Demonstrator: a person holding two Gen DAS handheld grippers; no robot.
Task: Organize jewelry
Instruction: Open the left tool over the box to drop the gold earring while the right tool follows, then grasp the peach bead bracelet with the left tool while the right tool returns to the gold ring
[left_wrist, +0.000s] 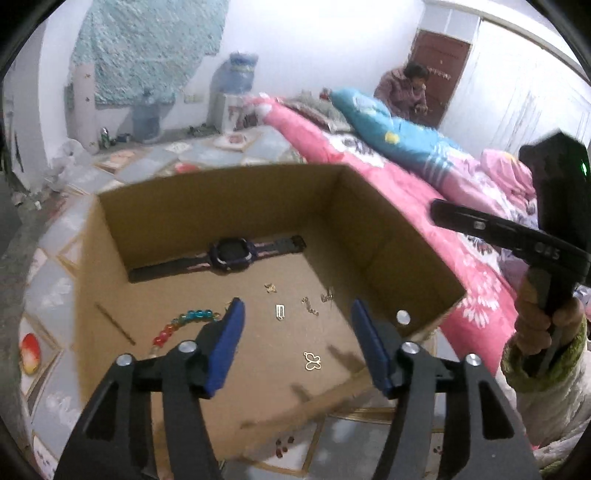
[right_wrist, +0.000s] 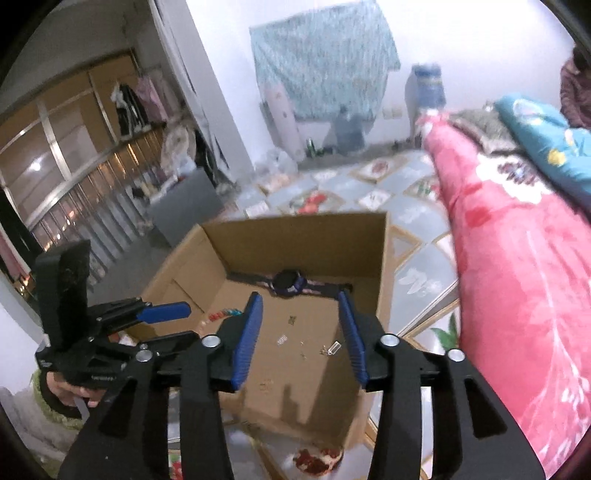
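An open cardboard box (left_wrist: 399, 236) stands on the tiled floor beside a bed. Inside lie a dark purple watch (left_wrist: 231, 253), a coloured bead bracelet (left_wrist: 184, 323), a gold butterfly charm (left_wrist: 313, 360), a small silver clip (left_wrist: 280, 311) and small gold pieces (left_wrist: 310, 305). My left gripper (left_wrist: 297, 314) is open and empty above the box's near side. My right gripper (right_wrist: 301, 299) is open and empty above the same box (right_wrist: 295, 232), where the watch (right_wrist: 290, 283), the beads (right_wrist: 221, 315) and a silver tag (right_wrist: 333, 348) show. The left gripper also shows in the right wrist view (right_wrist: 162, 312).
A bed with a pink floral quilt (left_wrist: 388, 177) and a blue pillow (left_wrist: 399, 129) runs along the right. A person (left_wrist: 404, 88) sits at the far end by a brown door. A water dispenser (left_wrist: 236, 92) stands at the back wall. Wardrobes (right_wrist: 74, 155) fill the left.
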